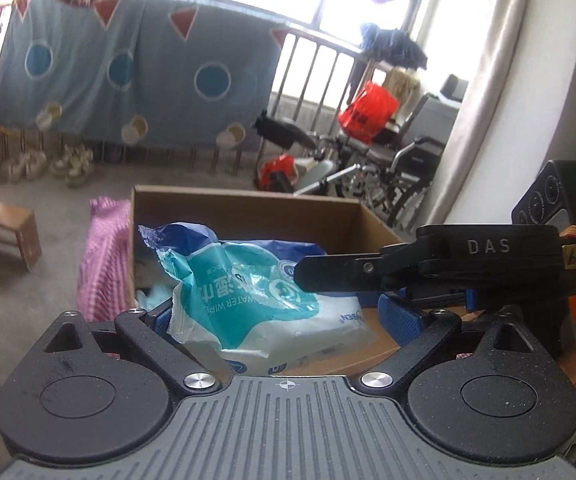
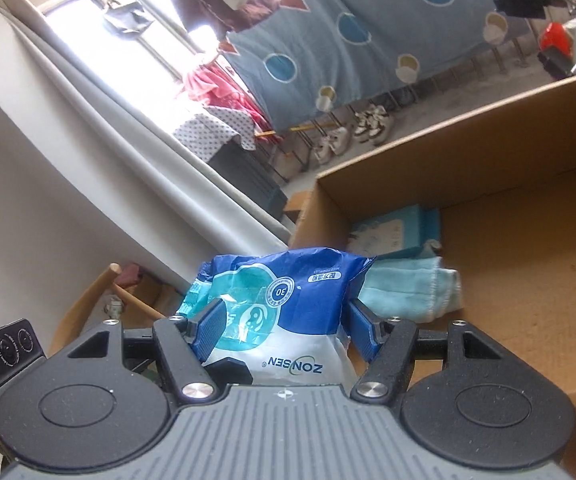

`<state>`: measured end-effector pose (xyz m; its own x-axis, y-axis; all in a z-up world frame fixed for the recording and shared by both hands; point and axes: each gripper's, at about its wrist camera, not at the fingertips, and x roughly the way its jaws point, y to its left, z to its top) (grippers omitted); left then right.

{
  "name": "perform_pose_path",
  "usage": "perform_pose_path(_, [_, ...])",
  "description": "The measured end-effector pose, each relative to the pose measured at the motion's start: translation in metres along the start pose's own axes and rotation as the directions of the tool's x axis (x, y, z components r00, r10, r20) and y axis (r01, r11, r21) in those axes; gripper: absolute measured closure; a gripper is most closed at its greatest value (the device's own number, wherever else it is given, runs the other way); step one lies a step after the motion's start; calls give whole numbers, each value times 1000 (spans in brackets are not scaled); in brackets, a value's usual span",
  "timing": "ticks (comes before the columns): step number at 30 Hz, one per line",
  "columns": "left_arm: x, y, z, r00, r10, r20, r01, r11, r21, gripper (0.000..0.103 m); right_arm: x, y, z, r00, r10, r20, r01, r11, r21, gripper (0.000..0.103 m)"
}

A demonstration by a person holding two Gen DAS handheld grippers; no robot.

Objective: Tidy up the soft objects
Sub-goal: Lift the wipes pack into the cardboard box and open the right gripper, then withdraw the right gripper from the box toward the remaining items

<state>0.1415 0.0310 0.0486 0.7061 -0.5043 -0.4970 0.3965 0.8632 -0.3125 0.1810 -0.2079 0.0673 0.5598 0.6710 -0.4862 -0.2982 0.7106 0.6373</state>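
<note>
One big blue-grey hanging blanket (image 1: 128, 76) with blue circles and red triangles fills the far side of the room, with pale shoes (image 1: 44, 162) lined on the floor under it. To the right stands a folded wheelchair (image 1: 403, 160) carrying one red plastic bag (image 1: 367, 114).

One open brown cardboard box (image 2: 499, 160) sits near, in front of both tools. Inside it, at its left end in the right wrist view, lie one light-blue rectangular pack (image 2: 391, 232) against the far wall and one folded pale teal cloth (image 2: 407, 288) nearer. A pink-and-white checked cloth (image 1: 102, 260) hangs just outside the box's left wall, and one small brown cardboard carton (image 1: 6, 234) stands on the floor well to the left.

One blue, teal and white plastic pack of wet wipes (image 2: 284, 320) is over the near edge of the box. Readable on it are "ZONSEN", the number "30" in a round badge and part of "WATER WIPES".

The right tongs (image 2: 284, 328) are closed narrowly on this pack, blue pads pressing both its sides. In the left wrist view the left tongs (image 1: 284, 320) stand wide, the pack lying between their blue pads; whether they touch it I cannot tell. The right tool's black arm, marked "DAS", reaches in from the right there, with a tag reading "6-19".
</note>
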Motion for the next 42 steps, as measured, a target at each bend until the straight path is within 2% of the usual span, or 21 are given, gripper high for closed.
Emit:
perform_pose_path(4, [20, 13, -5, 996, -13, -87, 8, 998, -55, 7, 20, -26, 8, 996, -28, -85, 30, 999, 21, 34])
perform_pose_path(9, [33, 21, -14, 983, 17, -181, -27, 998, -51, 4, 46, -52, 12, 977, -81, -197, 90, 995, 34, 34])
perform_pose_path(14, [16, 22, -12, 990, 39, -134, -42, 999, -20, 1, 54, -62, 14, 962, -115, -249, 123, 992, 17, 34])
perform_pose_path(21, [-9, 25, -12, 996, 29, -86, -33, 998, -50, 1, 56, -59, 18, 948, -150, -280, 158, 988, 3, 34])
perform_pose_path(25, [-27, 32, -16, 999, 13, -53, -17, 997, -73, 1, 47, -50, 17, 956, -136, -258, 144, 989, 13, 33])
perform_pose_path(30, [-48, 45, -28, 998, 16, -54, -23, 990, -137, 1, 13, -24, 6, 986, -94, -138, 93, 996, -16, 30])
perform_pose_path(34, [-58, 56, -41, 997, 9, -83, -24, 982, -189, 1, -18, -3, -17, 997, -37, -70, 35, 999, -33, 30])
perform_pose_path(38, [-61, 58, -59, 989, -25, -145, -7, 977, -213, 2, -32, 8, -53, 997, -1, -78, -1, 1000, -31, 30])
perform_pose_path(42, [-60, 52, -78, 976, -55, -212, 7, 975, -220, 9, -23, 4, -95, 991, 8, -134, -3, 999, 33, 30])
